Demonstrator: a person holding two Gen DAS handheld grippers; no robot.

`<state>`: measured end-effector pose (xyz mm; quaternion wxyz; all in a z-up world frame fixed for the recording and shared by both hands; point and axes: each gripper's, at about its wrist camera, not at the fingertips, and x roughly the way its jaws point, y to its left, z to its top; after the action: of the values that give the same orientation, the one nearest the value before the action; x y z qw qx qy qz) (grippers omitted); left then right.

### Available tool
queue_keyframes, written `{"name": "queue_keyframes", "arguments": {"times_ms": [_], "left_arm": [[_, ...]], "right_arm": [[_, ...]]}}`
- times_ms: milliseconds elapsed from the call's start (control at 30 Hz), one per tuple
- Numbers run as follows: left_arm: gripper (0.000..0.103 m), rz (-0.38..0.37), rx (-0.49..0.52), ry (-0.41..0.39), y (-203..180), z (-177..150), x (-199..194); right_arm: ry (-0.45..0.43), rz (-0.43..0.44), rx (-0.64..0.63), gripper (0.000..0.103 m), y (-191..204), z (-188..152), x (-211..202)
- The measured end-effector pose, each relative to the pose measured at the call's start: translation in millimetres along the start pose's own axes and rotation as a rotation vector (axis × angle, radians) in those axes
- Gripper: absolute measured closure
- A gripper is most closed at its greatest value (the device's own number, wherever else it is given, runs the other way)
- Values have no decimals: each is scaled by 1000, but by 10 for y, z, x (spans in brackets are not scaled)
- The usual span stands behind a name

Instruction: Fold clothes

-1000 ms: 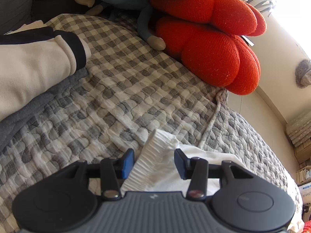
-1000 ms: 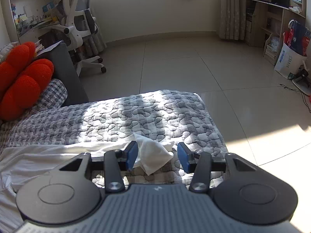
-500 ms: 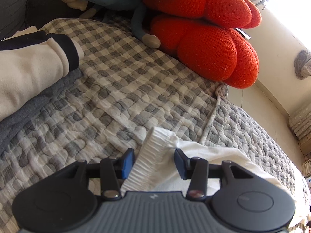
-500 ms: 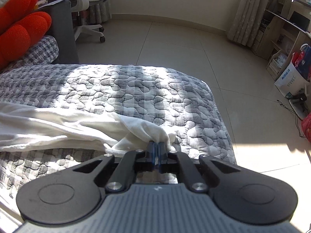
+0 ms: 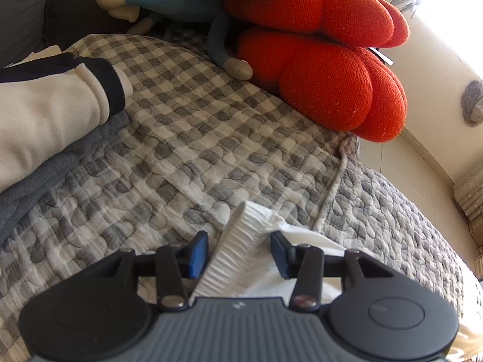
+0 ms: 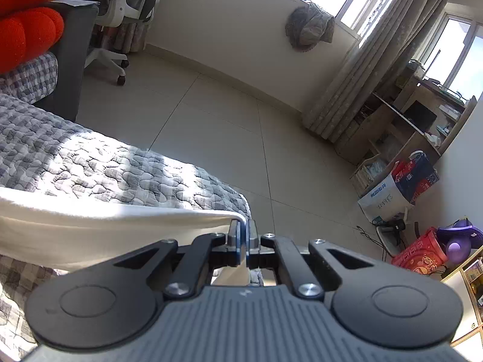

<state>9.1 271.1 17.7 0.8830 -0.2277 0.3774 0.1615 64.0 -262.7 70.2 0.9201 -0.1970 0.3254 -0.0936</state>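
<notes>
above the quilt (image 6: pixel 90 163), white garment (image 6: pixel 105 223) is clamped taut by right tool (image 6: pixel 243 238); left tool (image 5: pixel 238 253) held wide, straddling its ribbed hem.

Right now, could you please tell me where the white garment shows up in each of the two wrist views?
Left wrist: the white garment lies low at centre, its ribbed edge between the open jaws.
Right wrist: it stretches from the left edge to the shut jaws at centre.
Shared landmark: the red cushion, above the checked quilt.

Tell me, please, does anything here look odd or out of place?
Nothing looks damaged or spilled. One mismatch: the right gripper is shut on the white garment, while the left gripper is open around its ribbed edge.
</notes>
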Motion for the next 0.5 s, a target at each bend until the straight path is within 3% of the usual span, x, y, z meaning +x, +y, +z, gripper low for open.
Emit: {"name": "queue_keyframes", "arguments": {"times_ms": [200, 333, 500], "left_arm": [[59, -3, 47, -19, -55, 3, 42], [76, 6, 102, -37, -113, -8, 73], [86, -29, 90, -46, -76, 32, 80]], "right_arm": [[47, 54, 71, 101, -69, -2, 207], [83, 82, 102, 101, -47, -14, 352], [109, 142, 219, 101, -164, -53, 515]]}}
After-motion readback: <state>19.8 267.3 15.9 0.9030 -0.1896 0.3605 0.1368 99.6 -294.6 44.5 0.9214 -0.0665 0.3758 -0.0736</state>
